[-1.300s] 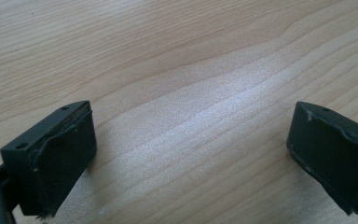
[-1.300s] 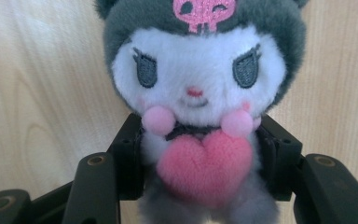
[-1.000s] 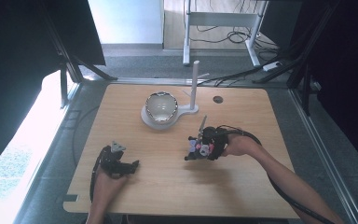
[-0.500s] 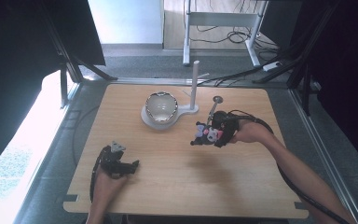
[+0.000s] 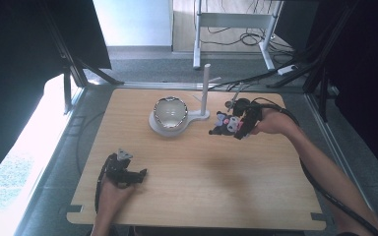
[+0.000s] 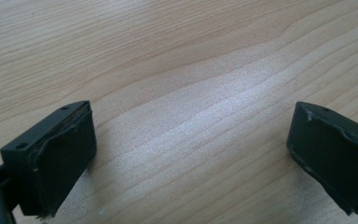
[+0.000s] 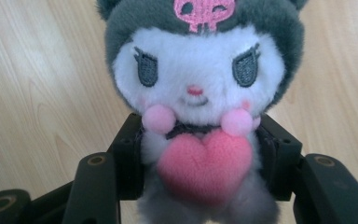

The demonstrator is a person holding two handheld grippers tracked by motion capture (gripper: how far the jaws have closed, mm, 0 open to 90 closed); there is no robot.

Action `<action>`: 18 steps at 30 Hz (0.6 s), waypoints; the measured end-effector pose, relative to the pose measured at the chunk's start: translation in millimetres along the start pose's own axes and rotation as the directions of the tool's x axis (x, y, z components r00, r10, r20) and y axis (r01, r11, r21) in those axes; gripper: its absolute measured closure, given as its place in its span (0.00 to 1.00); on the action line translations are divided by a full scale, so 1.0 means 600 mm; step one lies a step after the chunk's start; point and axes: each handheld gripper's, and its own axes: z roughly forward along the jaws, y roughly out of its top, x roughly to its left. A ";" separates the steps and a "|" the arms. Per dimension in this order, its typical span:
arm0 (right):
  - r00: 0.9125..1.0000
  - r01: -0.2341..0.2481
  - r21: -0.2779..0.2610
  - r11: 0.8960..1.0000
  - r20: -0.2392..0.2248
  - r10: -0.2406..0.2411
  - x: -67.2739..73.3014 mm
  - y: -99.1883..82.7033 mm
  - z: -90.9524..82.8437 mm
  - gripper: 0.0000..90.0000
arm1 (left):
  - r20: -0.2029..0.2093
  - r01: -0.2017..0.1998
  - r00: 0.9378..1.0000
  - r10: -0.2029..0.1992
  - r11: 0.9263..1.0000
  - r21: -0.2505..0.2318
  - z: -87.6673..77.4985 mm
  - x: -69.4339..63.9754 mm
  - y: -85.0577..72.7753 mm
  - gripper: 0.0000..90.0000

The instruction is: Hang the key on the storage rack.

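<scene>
Wooden surface (image 5: 202,187), pale grain, sits in a dark-curtained booth w/ grey floor around it and a white desk frame + cables at the back.

Right gripper (image 5: 236,125) is up off the surface at the right-centre of the high view, held by the person's right hand (image 5: 270,123), fingers clenched on a plush toy (image 5: 224,124). In the right gripper view the plush toy (image 7: 196,93) faces the camera upright: dark grey hood w/ pink skull mark, white face, two pink pom-poms, pink heart on its chest. Black fingers (image 7: 130,158) press its body from both sides, just below the head; wood shows behind it, well below. Its lower part runs out of frame at the bottom.

Left gripper (image 5: 128,173) rests low at the near-left of the surface, in the person's left hand (image 5: 110,189). Left gripper view: fingers (image 6: 60,154) released, spread wide apart, nothing but bare wood between them, close underneath.

Other bits in the high view: shiny metal bowl (image 5: 170,112) on a white base at the back centre, w/ a white upright post (image 5: 206,88) just beside it to the right. Plush toy hangs near that post, to its right, apart from it. Small dark round thing (image 5: 240,103) lies behind the right gripper; can't tell what it is.
</scene>
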 end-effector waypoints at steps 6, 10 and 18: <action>0.999 -0.039 -0.016 0.999 0.013 0.039 -0.023 0.006 -0.028 0.50 | 0.001 0.000 1.000 0.000 1.000 0.002 0.000 0.000 0.000 0.01; 0.998 -0.058 -0.021 0.998 0.018 0.058 -0.037 0.008 -0.044 0.50 | 0.001 -0.001 1.000 0.001 1.000 0.002 0.000 0.000 0.000 0.01; 0.993 -0.107 -0.037 0.994 0.041 0.109 -0.069 0.011 -0.074 0.50 | 0.001 -0.002 1.000 0.002 1.000 0.004 0.000 0.000 0.000 0.01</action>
